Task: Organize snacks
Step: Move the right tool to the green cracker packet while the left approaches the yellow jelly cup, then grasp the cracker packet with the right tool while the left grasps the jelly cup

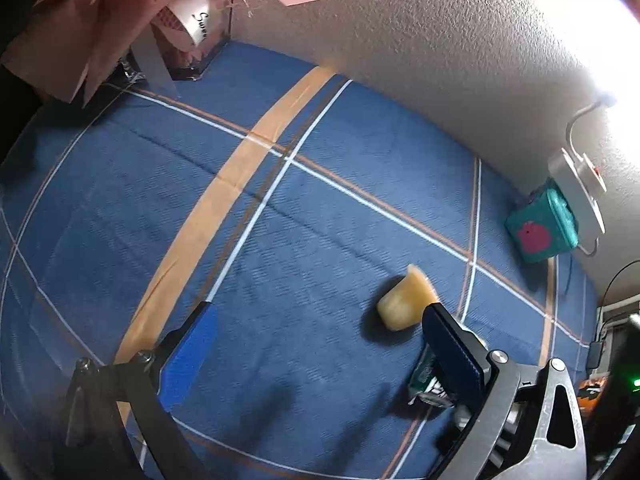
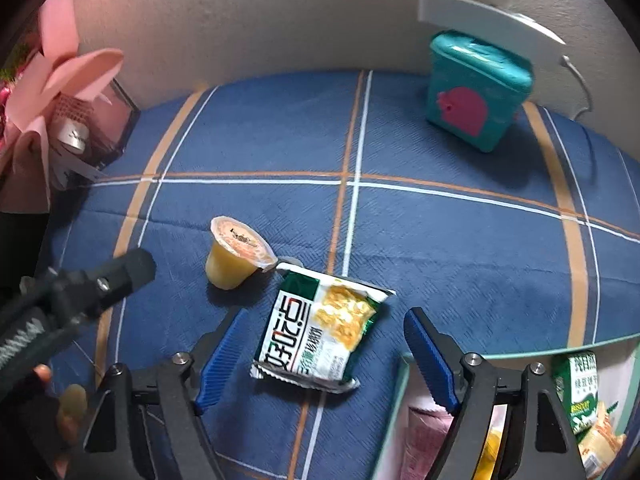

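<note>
Two claws came down for snacks

The right claw point(image 2: 316, 356) gaped, grasping nothing, over the green crinkly snack packet point(image 2: 320, 332) on the blue checked bench point(image 2: 440, 240); the left claw point(image 1: 320, 344), released too, should centre on the yellow jelly cup point(image 1: 404, 300).

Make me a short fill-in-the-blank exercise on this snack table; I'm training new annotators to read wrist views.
1. The jelly cup lies beside the green ____.
2. The tablecloth is mainly ____ with orange and white stripes.
3. The teal box bears a ____ shape.
4. The right gripper has its jaws either side of the ____.

Missing words: snack packet; blue; pink; snack packet
</note>
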`<state>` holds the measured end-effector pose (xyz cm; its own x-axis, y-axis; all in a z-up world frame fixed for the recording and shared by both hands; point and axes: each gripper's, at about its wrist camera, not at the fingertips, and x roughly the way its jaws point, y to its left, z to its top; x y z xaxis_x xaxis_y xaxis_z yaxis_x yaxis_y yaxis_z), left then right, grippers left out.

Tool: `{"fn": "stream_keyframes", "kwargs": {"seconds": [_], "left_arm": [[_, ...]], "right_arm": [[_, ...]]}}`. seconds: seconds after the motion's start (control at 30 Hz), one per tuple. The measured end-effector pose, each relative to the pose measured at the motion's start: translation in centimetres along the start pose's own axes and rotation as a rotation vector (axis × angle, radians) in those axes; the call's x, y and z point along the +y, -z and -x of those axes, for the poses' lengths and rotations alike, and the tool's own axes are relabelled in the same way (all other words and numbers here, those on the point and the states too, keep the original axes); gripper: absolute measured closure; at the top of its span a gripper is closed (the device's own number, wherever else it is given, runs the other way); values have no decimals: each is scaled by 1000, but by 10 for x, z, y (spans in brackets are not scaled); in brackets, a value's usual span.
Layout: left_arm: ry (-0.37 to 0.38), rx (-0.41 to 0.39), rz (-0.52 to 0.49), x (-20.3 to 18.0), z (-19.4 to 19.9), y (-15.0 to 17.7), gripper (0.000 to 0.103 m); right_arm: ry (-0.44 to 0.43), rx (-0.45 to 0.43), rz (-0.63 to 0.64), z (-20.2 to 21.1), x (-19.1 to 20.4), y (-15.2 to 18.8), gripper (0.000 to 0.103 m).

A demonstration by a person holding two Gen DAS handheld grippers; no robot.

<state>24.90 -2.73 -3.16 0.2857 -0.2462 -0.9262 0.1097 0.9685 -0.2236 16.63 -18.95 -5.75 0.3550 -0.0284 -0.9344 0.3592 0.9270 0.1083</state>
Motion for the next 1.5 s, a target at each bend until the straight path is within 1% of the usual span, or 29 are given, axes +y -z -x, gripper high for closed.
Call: {"fn": "stream_keyframes", "kwargs": {"seconds": [0.03, 0.07, 0.1, 0.2, 0.23, 0.3, 0.4, 0.43, 0.53, 0.67, 0.77, 0.87, 1.0, 1.07, 1.13, 1.4, 1.5], "left_arm": [[9, 4, 3, -2, -2, -2, 8], [21, 10, 9, -3, -4, -3, 11], [31, 18, 14, -5, -5, -4, 11], [44, 29, 6, -11, -11, -6, 11], [51, 32, 4, -13, -13, -6, 11], [74, 42, 6, -16, -17, -7, 11], [116, 64, 27, -20, -25, -9, 14], [123, 68, 32, -21, -27, -10, 18], [131, 81, 37, -28, -34, -12, 23], [147, 99, 42, -36, -42, -10, 37], [159, 121, 50, -40, -51, -8, 46], [176, 136, 72, -40, -58, -6, 51], [182, 129, 94, -41, -62, -5, 54], [180, 124, 102, -37, -59, -5, 60], [161, 116, 104, -31, -55, -6, 64], [132, 105, 124, -12, -45, -6, 65], [116, 96, 137, -3, -41, -1, 65]], "right_arm": [[5, 9, 5, -4, 2, -1, 25], [5, 16, 6, -7, 3, -2, 26], [5, 26, 7, -12, 4, -4, 27], [22, 47, 10, -22, 4, -7, 35], [20, 48, 7, -24, 3, -8, 39], [26, 42, -6, -26, -2, -10, 44], [38, 29, -17, -26, -10, -15, 46], [41, 26, -20, -26, -12, -16, 47], [31, 22, -37, -27, -20, -20, 47], [40, 13, -32, -28, -27, -25, 47], [33, 10, -30, -25, -26, -25, 47], [28, 7, -28, -25, -26, -24, 47], [34, 4, -19, -26, -26, -24, 47], [40, 3, -15, -25, -26, -22, 47], [50, 4, -6, -25, -23, -22, 47], [75, 2, 25, -29, -7, -19, 49], [69, 11, 36, -27, 0, -13, 50]]}}
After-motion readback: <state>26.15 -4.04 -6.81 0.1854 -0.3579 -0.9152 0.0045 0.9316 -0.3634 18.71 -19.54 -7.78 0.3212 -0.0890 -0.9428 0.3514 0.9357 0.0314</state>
